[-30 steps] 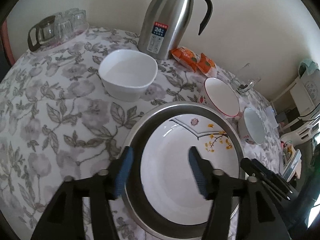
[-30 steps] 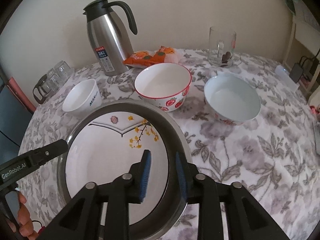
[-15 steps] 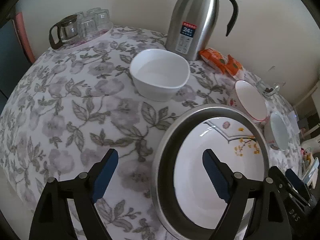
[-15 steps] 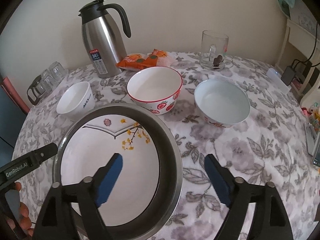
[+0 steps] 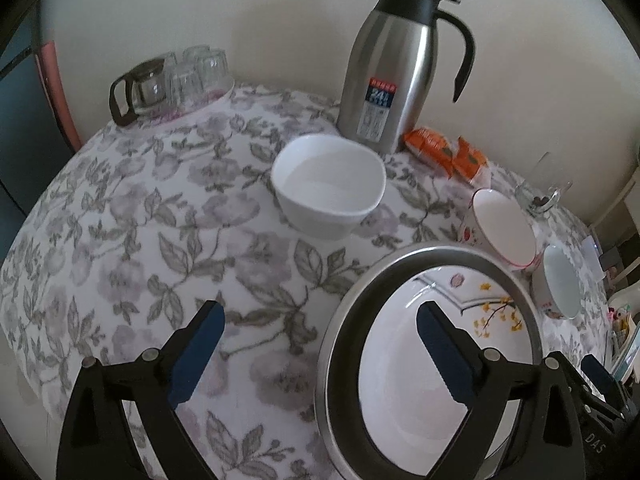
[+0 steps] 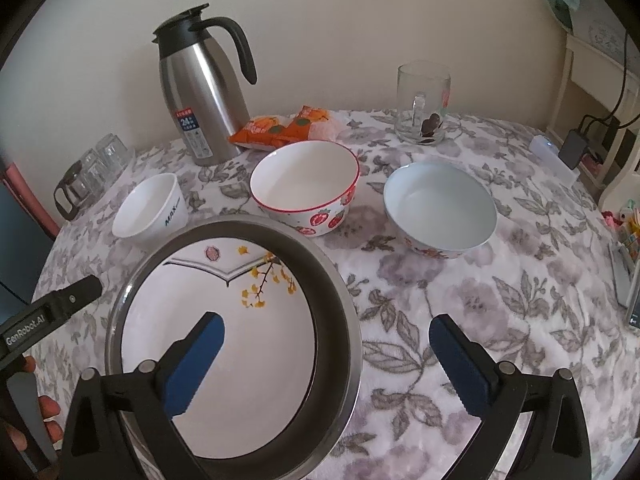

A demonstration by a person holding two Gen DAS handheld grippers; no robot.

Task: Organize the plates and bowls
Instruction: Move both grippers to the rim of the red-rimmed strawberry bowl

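Grippers: left gripper [image 5: 318, 344] and right gripper [image 6: 326, 354] jaws opening, nothing pinched.
Plate: white flower-painted plate [image 6: 224, 320] nested in round steel dish [image 6: 348, 336], nearest.
Bowls: strawberry-patterned bowl [image 6: 304, 184] at 12 o'clock.
Technique: back off level, avoid clipping rim.

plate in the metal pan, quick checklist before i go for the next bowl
1. Plate lies flat inside the metal pan: ok.
2. Left gripper jaws opening, pads off the pan rim: ok.
3. Right gripper jaws opening, nothing pinched: ok.
4. Strawberry bowl, blue bowl and white bowl upright and empty: ok.
5. Strawberry bowl clear of the pan rim: cannot tell.
6. Thermos stands behind the bowls, out of the path: ok.
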